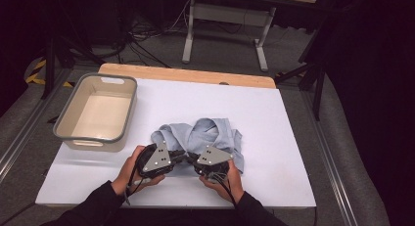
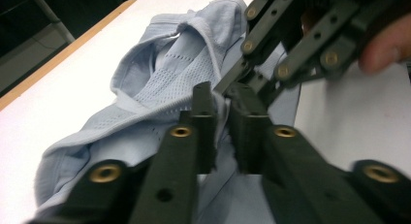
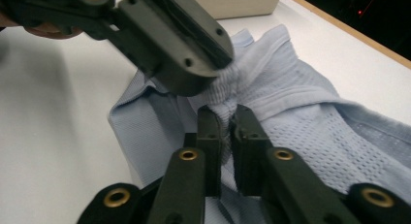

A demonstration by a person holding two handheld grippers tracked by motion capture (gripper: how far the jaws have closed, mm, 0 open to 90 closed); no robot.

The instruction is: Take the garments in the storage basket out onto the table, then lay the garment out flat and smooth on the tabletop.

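left gripper (image 2: 220,105): pinching light-blue garment (image 1: 215,130) | right gripper (image 3: 226,118): clamped on same fold | garment's near edge hidden beneath both

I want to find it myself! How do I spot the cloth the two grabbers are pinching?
Start at the big white table top. Right of the beige plastic bin with the grey rim lies a crumpled pale blue mesh garment, at the tips of the left gripper and right gripper. It is the sole soft, wrinkled thing there.
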